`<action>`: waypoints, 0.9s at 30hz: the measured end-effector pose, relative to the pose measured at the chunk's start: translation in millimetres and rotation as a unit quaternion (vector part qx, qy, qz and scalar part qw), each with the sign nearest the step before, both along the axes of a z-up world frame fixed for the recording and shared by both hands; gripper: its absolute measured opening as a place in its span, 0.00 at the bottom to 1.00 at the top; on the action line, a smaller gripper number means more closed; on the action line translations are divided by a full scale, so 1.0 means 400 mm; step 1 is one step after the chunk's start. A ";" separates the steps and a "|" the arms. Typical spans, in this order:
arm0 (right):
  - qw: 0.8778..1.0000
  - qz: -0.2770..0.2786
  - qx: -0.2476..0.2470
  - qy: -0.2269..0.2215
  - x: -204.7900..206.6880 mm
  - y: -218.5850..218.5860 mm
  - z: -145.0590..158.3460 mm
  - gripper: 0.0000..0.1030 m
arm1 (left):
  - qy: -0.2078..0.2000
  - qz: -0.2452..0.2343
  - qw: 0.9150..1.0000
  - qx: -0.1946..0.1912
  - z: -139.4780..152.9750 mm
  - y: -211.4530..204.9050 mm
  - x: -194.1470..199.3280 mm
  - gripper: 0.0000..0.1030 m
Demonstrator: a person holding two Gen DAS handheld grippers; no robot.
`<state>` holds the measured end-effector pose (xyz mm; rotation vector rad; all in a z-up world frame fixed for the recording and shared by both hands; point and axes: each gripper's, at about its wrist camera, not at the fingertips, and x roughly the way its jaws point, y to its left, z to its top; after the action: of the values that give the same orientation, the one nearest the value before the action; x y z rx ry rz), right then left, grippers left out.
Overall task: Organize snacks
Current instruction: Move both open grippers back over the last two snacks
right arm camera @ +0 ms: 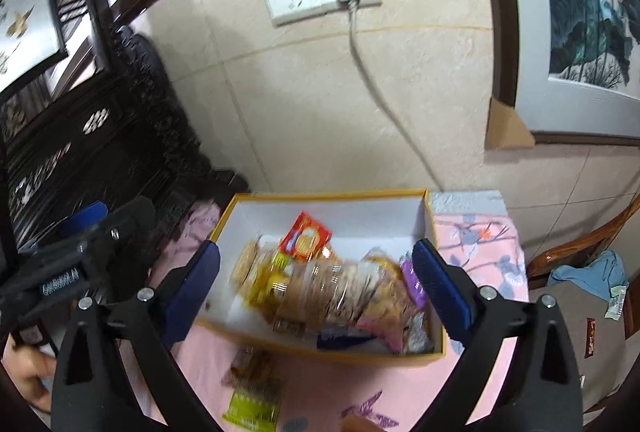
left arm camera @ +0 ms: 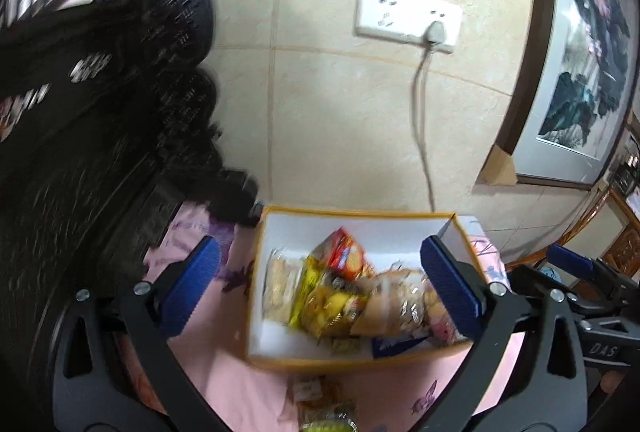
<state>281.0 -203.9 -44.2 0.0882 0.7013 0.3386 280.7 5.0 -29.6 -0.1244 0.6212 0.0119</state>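
Snacks fill a white box with a yellow rim, which sits on a pink flowered cloth straight ahead of both claws. Beyond the box a tiled beige wall rises, bearing a white socket plate with a grey cable plugged in. A dark carved wooden cabinet stands off to the left of the left gripper, and a framed painting leans to its right.

Inside the box, between and just beyond the fingers, lie a clear pack of pale biscuits, yellow wrappers, a red cracker packet propped toward the far wall, and a clear bag of small wrapped sweets. A purple packet shows near the right gripper's right finger.

Both claws stand spread wide with nothing between their blue pads, each hovering over the near half of the box. Nearest each camera, on the cloth before the box, a yellow-green packet lies loose, blurred.
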 end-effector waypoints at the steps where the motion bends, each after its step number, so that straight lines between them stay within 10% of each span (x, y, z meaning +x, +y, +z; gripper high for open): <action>1: 1.000 0.007 -0.002 0.005 -0.009 0.004 -0.012 0.95 | 0.010 0.011 1.000 -0.008 -0.020 0.024 -0.016 0.98; 13: 0.985 0.085 -0.021 0.152 -0.068 0.173 -0.240 0.95 | 0.093 0.100 0.990 -0.027 -0.210 0.211 -0.206 0.98; 27: 0.954 0.062 -0.165 0.244 0.017 0.410 -0.499 0.94 | 0.141 0.151 0.976 -0.061 -0.291 0.332 -0.360 0.98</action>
<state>287.8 -39.8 -243.9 -0.1979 1.2487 0.3181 136.7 137.8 -146.1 -0.3393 0.8822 0.2911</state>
